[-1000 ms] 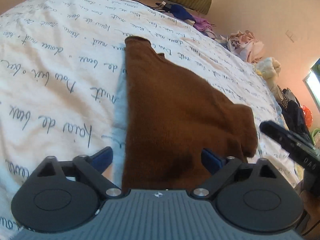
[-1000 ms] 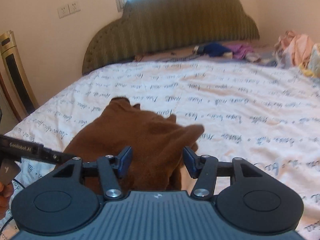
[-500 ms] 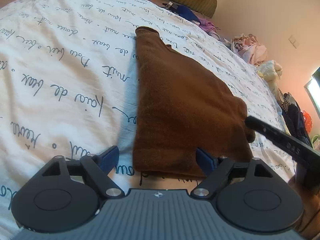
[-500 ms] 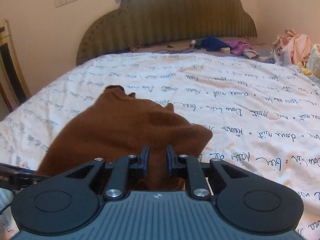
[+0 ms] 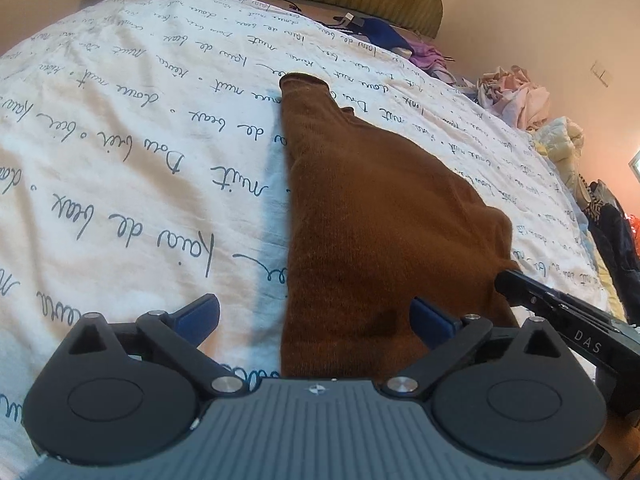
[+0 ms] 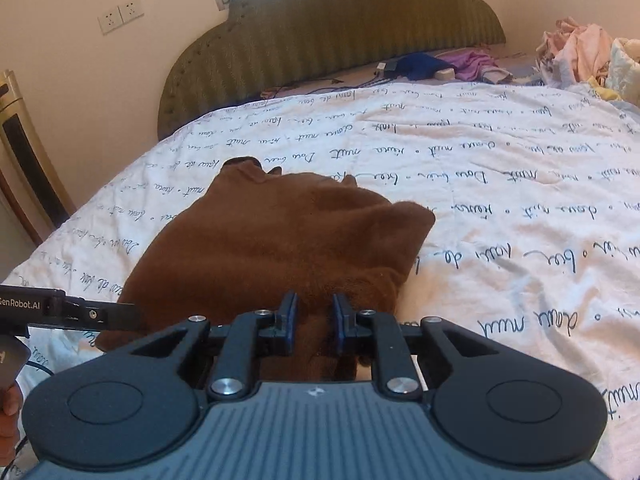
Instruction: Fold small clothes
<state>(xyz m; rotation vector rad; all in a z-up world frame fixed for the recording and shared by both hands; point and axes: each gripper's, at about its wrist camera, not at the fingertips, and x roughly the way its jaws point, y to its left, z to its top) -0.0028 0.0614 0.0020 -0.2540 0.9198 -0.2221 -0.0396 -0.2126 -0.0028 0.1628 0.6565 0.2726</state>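
A brown knit garment [image 5: 372, 216] lies flat on a white bedspread [image 5: 120, 168] that has dark cursive writing all over it. It looks folded, since it is long and thin. Its long way runs from the near edge of the bed toward the green padded headboard [image 6: 340, 36]. The wide end is close to the cameras. The thin end [image 5: 304, 82] — maybe a cuff or a neck, I cannot tell which — points away toward the headboard. In the left wrist view its left edge runs almost straight, and its right side slants out to a bumpy corner.

The left gripper [image 5: 316, 316] tips down over the near, wide end of the garment. Its jaws are opening and stand very wide. One blue pad [image 5: 200, 312] is over the bare bedspread on the left, and the other pad is over the brown cloth. The near left edge of the cloth lies between them, but the pads do not press on it.

The right gripper [image 6: 314, 316] also tips down, at the near right part of the garment. Its jaws are pulled close together with brown cloth bunched between the blue pads [image 6: 289, 316] — it pinches the cloth. The cloth puffs up in soft folds just past the pads.

In the left wrist view, the right gripper comes in from the right and meets the garment's right edge.

Past the bedspread, by the headboard, lie a blue cloth [image 6: 420, 65] and a purple cloth [image 6: 472, 64]. A pile of pale clothes [image 6: 576, 50] sits at the far right.
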